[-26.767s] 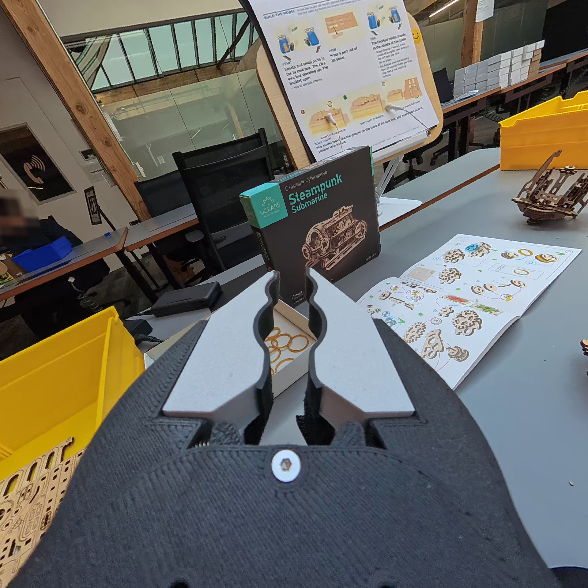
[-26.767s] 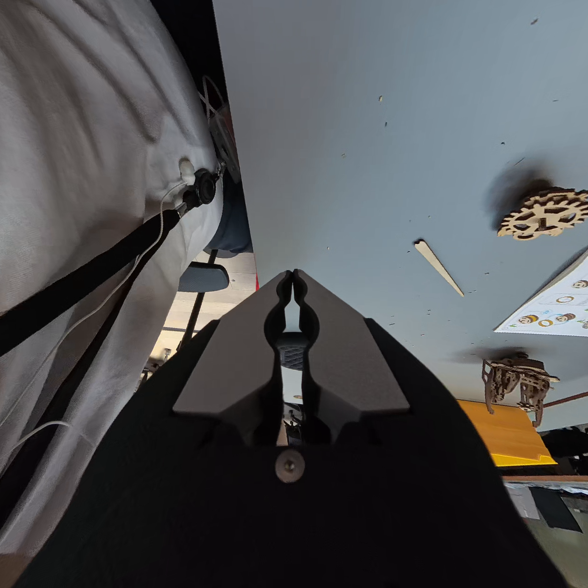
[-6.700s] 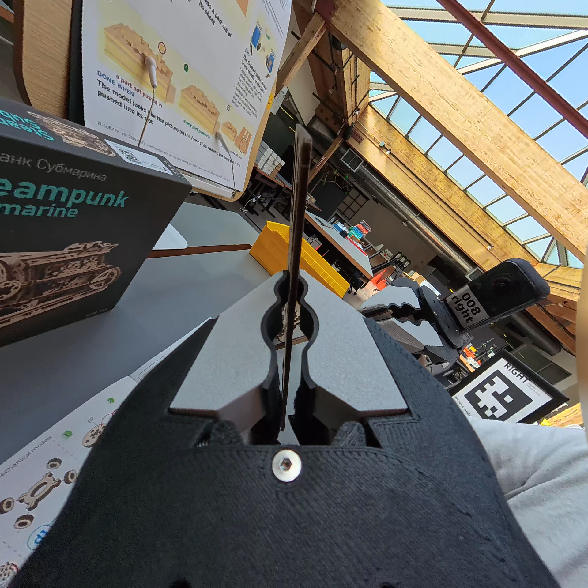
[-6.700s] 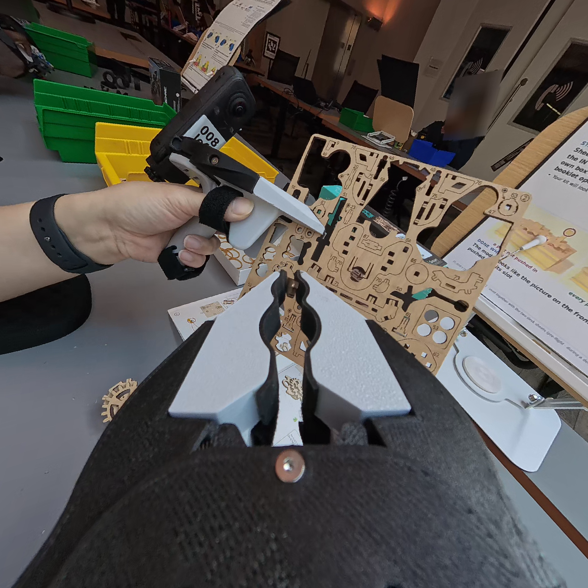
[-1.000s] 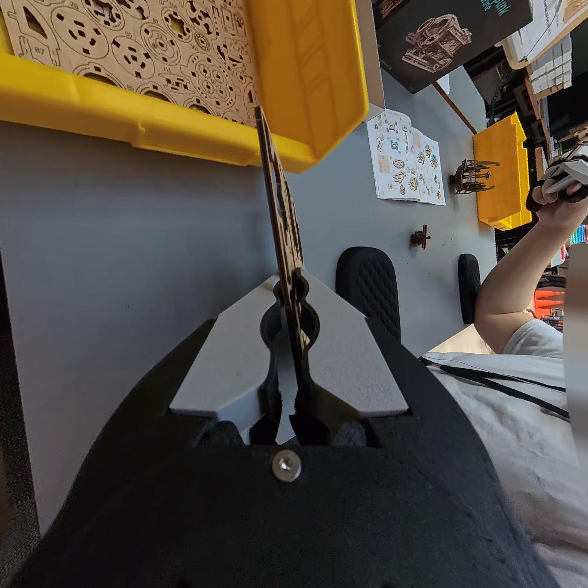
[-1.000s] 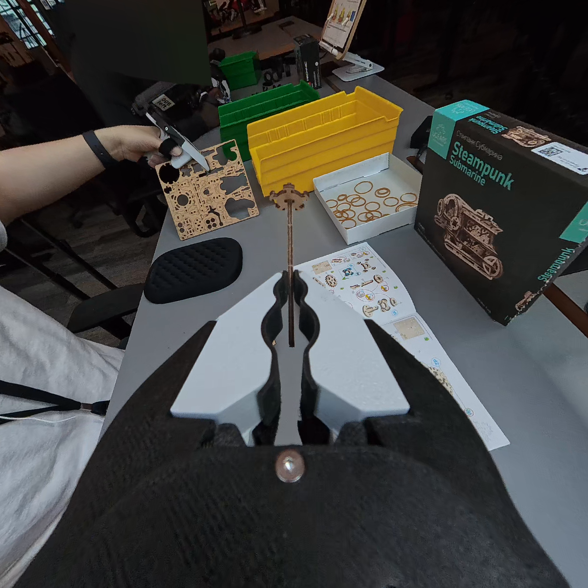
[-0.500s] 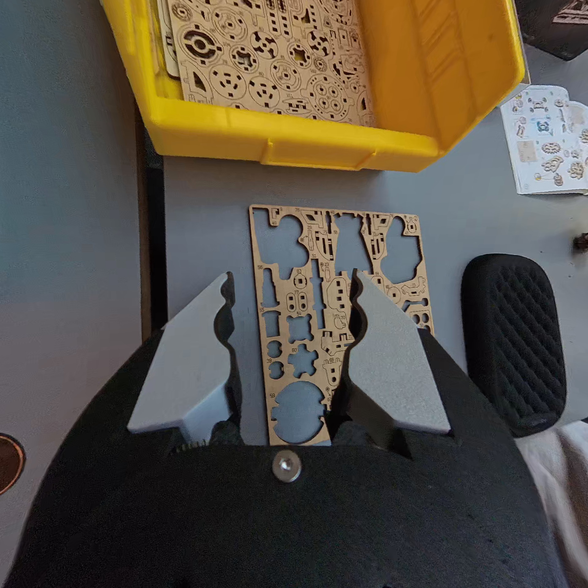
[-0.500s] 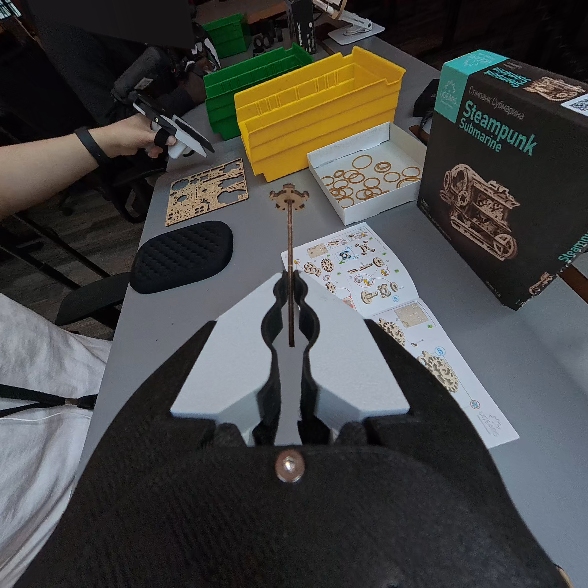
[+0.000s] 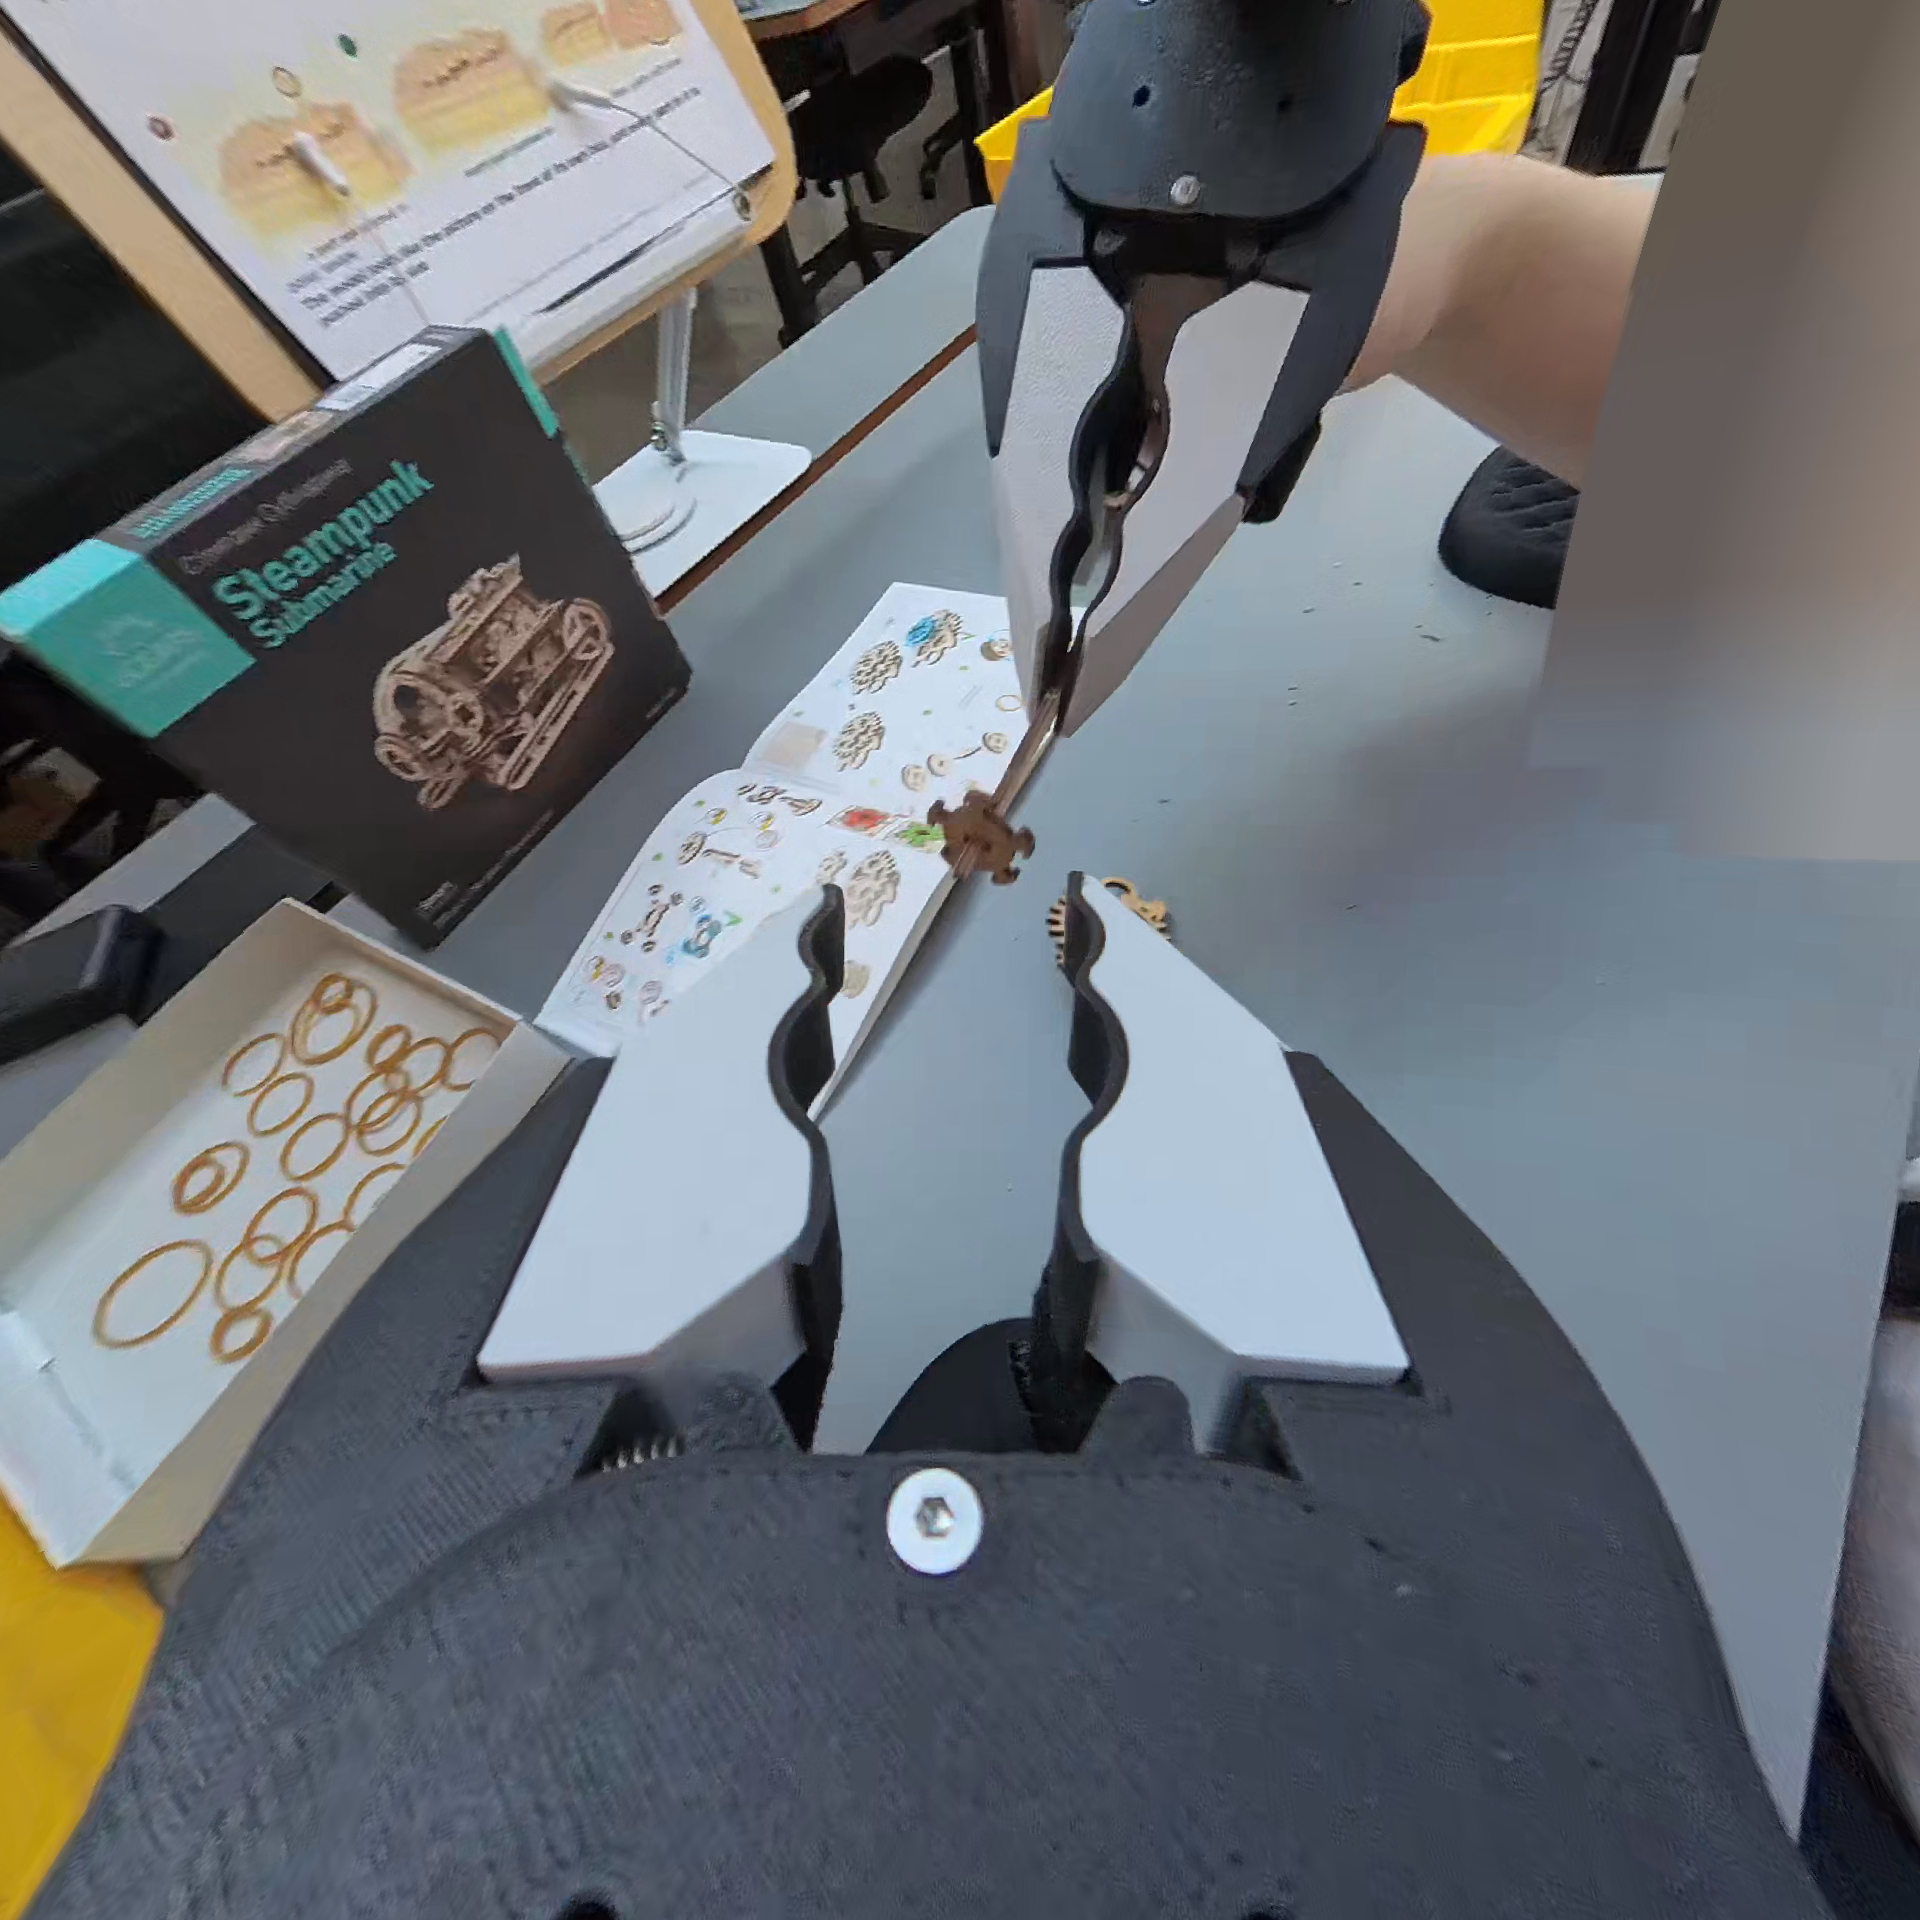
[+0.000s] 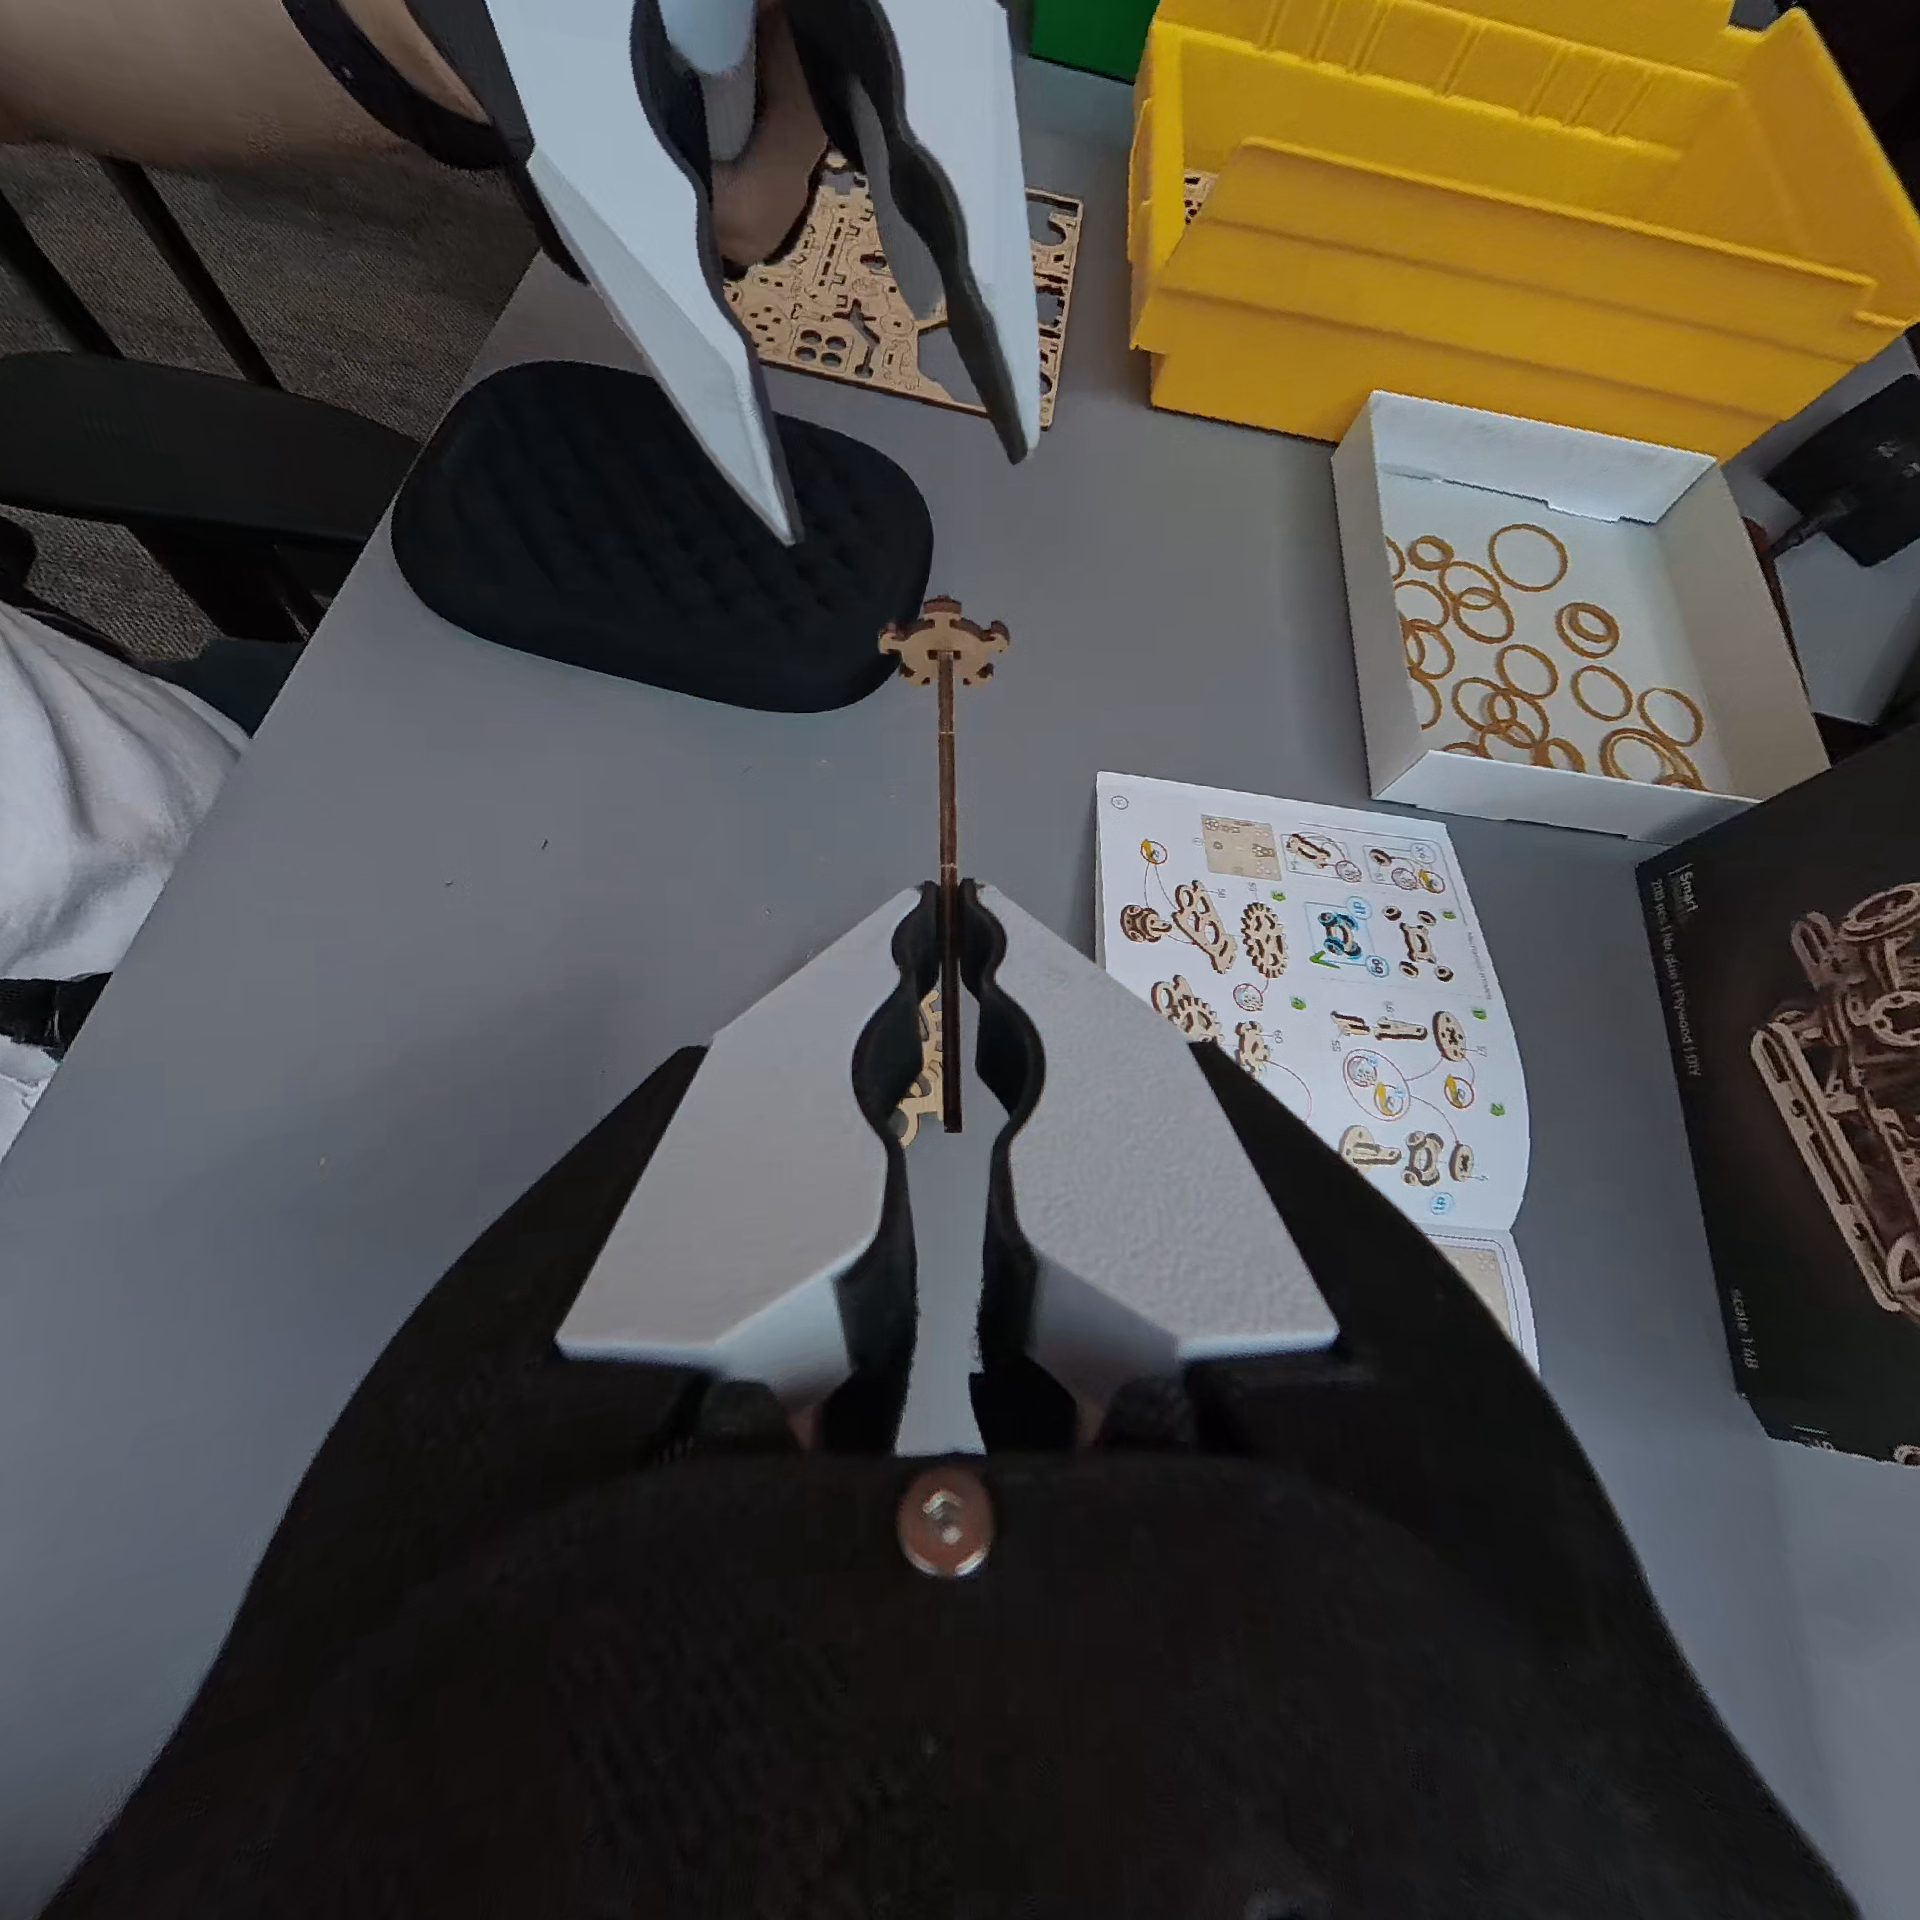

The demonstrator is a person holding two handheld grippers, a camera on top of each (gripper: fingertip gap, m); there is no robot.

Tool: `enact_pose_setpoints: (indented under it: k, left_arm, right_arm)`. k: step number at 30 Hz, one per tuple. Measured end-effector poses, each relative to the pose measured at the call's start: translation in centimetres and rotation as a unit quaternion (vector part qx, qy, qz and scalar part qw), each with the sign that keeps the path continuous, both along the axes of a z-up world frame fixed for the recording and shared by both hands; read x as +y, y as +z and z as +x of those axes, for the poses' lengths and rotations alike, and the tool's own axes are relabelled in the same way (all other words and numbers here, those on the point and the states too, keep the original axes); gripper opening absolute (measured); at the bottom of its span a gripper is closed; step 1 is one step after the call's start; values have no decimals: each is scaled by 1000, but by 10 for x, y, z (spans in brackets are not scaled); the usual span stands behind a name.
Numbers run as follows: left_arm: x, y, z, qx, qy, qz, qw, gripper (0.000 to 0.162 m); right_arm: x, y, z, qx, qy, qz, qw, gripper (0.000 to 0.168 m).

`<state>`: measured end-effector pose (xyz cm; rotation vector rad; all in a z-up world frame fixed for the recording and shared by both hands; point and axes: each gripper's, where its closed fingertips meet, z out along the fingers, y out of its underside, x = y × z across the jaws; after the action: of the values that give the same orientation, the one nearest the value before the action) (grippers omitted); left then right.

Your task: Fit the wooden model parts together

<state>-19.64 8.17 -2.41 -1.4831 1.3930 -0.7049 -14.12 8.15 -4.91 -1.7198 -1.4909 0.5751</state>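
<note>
The right tongs (image 10: 945,894) pinch a thin wooden shaft (image 10: 947,790) near its bare end, holding it above the grey worktop (image 10: 520,935) with its small notched disc (image 10: 943,642) pointing at the left tongs (image 9: 948,904), which hang spread and empty just short of it. The piece looks light, stiff and easily snapped. The disc's rim seems the safest hold.

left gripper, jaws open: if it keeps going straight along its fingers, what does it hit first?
Most likely the notched wooden disc on the end of the wooden rod clamped in the right gripper. It sits just ahead of the open left gripper, roughly centred on the gap. Depth is unclear, so it may pass slightly above.
</note>
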Motion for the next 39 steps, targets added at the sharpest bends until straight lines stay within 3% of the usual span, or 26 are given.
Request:
enact_pose_setpoints:
  k: [3, 5, 10, 24, 31, 32, 35, 39]
  left_arm:
    - [-10, -4, 19, -8, -60, -41, 997, 49]
    - [-14, -10, 26, -5, -83, -34, 996, 45]
    - [-12, -15, 35, 3, -83, -1, 997, 25]
    - [-10, -12, 37, -49, -55, -29, 997, 24]
    - [-20, -2, 32, -61, -75, -4, 995, 24]
    - [-18, 0, 31, -66, -70, -27, 995, 24]
    - [-22, 2, 29, -83, -83, -93, 989, 24]
    - [-31, 10, 25, -109, -114, -74, 985, 24]
  right_arm:
    - [-4, 3, -1, 3, 16, 10, 1000, 0]
    - [-8, 9, -2, 17, 27, 9, 999, 0]
    - [-13, 10, -2, 31, 45, -3, 999, 0]
    - [-12, 12, 0, 53, 47, -24, 997, 0]
    - [-24, 23, -6, 132, 39, -213, 967, 3]
    - [-21, 23, -7, 132, 39, -191, 972, 2]
    - [-20, 24, -9, 76, 62, -17, 995, 1]
    - [-26, 30, -14, 59, 66, 16, 996, 0]
